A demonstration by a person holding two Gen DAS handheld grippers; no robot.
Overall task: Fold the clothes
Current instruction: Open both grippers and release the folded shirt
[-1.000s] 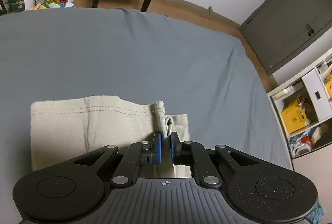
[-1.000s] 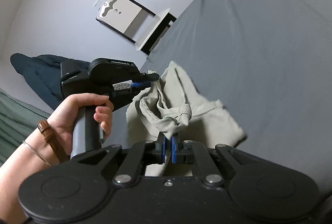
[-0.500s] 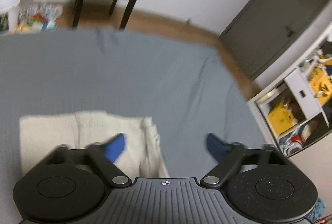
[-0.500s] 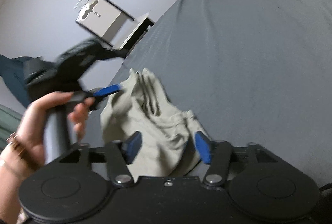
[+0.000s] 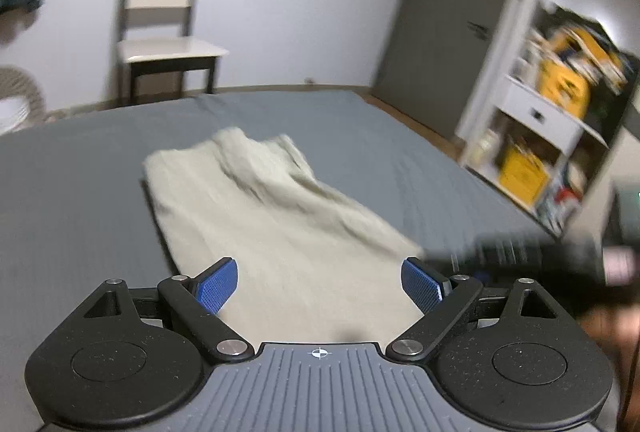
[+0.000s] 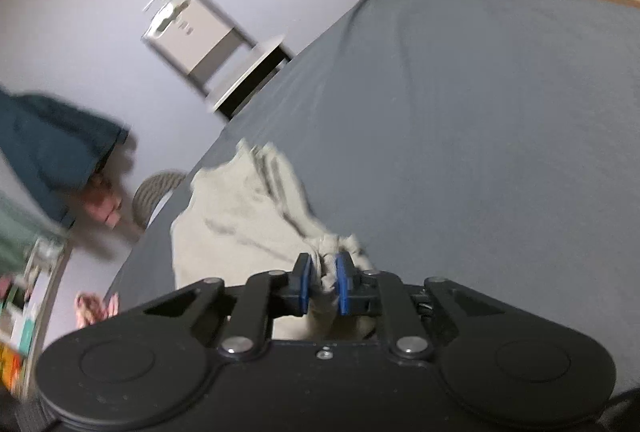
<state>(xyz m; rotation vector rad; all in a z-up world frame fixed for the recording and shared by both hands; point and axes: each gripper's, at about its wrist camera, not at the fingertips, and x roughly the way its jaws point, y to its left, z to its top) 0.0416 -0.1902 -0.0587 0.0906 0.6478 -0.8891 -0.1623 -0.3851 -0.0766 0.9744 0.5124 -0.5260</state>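
Beige cloth, a folded garment [image 5: 280, 228], lies on the grey bed [image 5: 80, 160]. My left gripper [image 5: 320, 284] hovers over its near end, jaws wide and empty. Only the right wrist view shows my right gripper [image 6: 323, 284], jaws narrow, pinching a bunched fold of the garment [image 6: 240, 228].

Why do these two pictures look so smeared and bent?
Left wrist view: motion blur smears the beige garment and the shelf, while the open left gripper stays sharp, since it moves with the camera. Right wrist view: the chair and the bed sheet are streaked; the right gripper is crisp. The fisheye lens curves the walls in both.
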